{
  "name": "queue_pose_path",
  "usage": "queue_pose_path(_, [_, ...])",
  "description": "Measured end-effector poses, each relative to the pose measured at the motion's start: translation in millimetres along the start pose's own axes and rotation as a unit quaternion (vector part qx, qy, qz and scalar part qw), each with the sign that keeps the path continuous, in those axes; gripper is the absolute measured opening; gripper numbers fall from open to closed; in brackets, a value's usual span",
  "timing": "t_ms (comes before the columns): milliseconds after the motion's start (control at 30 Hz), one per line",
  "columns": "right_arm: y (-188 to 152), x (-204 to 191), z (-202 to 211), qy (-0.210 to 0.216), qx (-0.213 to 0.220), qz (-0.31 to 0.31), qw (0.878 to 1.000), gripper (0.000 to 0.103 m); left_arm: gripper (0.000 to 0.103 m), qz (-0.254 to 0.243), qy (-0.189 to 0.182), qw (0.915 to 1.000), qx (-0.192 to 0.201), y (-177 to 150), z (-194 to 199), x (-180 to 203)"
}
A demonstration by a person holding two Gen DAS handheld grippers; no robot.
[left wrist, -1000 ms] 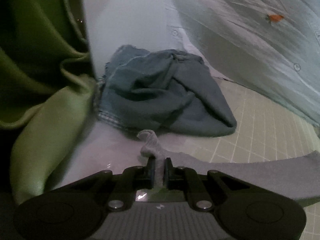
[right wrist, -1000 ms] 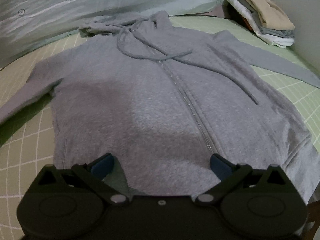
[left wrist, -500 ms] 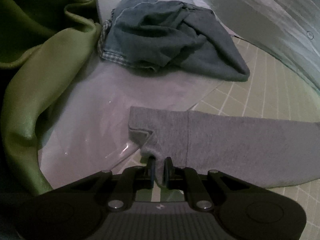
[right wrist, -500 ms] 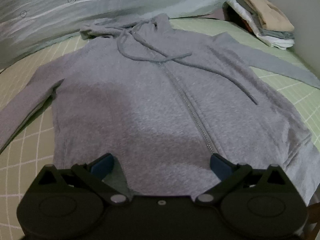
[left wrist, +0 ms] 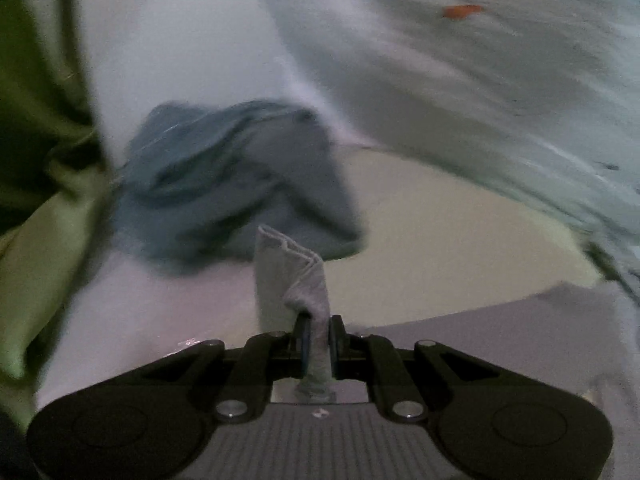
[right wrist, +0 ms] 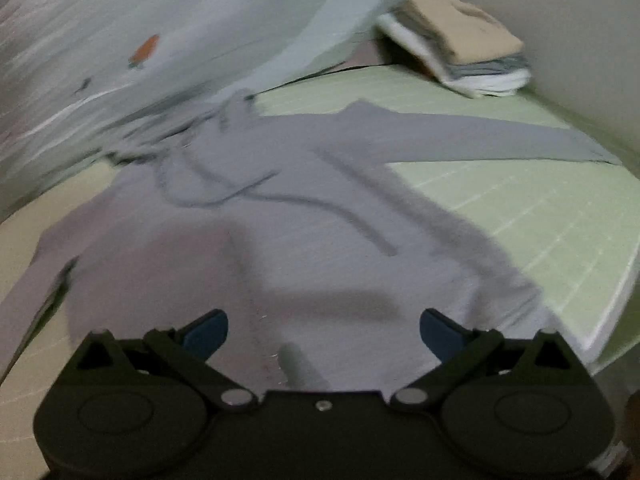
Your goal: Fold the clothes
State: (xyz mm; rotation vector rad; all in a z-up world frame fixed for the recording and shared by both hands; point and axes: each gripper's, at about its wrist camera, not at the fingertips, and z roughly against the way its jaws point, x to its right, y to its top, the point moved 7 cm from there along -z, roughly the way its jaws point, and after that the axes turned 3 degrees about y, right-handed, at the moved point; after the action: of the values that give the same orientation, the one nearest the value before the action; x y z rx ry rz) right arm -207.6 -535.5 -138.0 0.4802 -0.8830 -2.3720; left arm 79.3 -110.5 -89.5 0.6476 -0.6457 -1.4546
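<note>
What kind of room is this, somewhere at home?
Most likely a bedroom: the grey hoodie lies spread on what looks like a bed with a green checked sheet, a pale printed quilt is bunched behind it, and folded clothes are stacked in the corner.

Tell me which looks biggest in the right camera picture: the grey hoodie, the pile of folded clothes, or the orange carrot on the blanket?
1. Grey hoodie: fills most of the picture, though it lies nearest the camera.
2. Pile of folded clothes: much smaller, farther away.
3. Orange carrot: smallest, a blurred spot.
</note>
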Motion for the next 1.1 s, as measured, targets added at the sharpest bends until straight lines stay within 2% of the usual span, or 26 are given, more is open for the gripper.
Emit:
queue_pose_path(167, [17.2, 59.8, -1.5, -0.012, 0.002, -0.013, 1.0, 0.103, 0.011, -0.041, -0.08, 0.9959, 0.009, -1.2, 27.1, 113.8])
queue_pose_path(267, [26.4, 89.4, -4.9, -0.017, 0.002, -0.005, 1.0, 0.103, 0.011, -0.073, -0.145, 0.9867, 0.003, -20.5, 50.4, 190.7])
queue_pose_path(333, [33.3, 111.4, -7.2, -0.021, 0.004, -0.005, 1.0, 0.103, 0.011, -0.094, -0.188, 0.9775, -0.015, -43.1, 67.7, 239.4])
queue_pose_path(433, [45.4, 138.5, -12.8, -0.022, 0.012, -0.01, 1.0, 0.103, 0.029, -0.128, -0.225, 0.9647, -0.049, -83.1, 85.7, 298.8])
queue_pose_path(500, [56.6, 150.3, -18.9, -0.019, 0.017, 0.003, 1.0, 0.103, 0.061, -0.145, -0.228, 0.9602, -0.071, -105.3, 90.0, 318.3])
queue_pose_path(533, [62.9, 153.2, -22.6, -0.018, 0.018, 0.014, 1.0, 0.103, 0.067, -0.151, -0.225, 0.9591, -0.081, -114.6, 91.4, 325.6])
queue_pose_path(600, [75.5, 152.2, -28.9, -0.014, 0.024, 0.04, 0.999, 0.103, 0.081, -0.142, -0.191, 0.9673, -0.088, -121.3, 88.8, 321.9])
queue_pose_path(700, [84.8, 130.9, -35.7, 0.017, 0.03, 0.07, 0.997, 0.103, 0.084, -0.117, -0.137, 0.9787, -0.099, -125.7, 83.6, 302.5])
queue_pose_path(800, [90.2, 103.9, -42.6, 0.051, 0.031, 0.098, 0.993, 0.103, 0.088, -0.094, -0.085, 0.9856, -0.112, -126.7, 78.9, 267.0])
queue_pose_path(967, [74.4, 36.4, -52.2, 0.112, -0.008, 0.117, 0.987, 0.103, 0.089, -0.071, -0.022, 0.9882, -0.134, -131.0, 70.7, 191.0])
queue_pose_path(1100, [56.2, -28.3, -52.1, 0.157, -0.038, 0.142, 0.977, 0.102, 0.089, -0.043, 0.005, 0.9869, -0.156, -128.2, 53.5, 138.3])
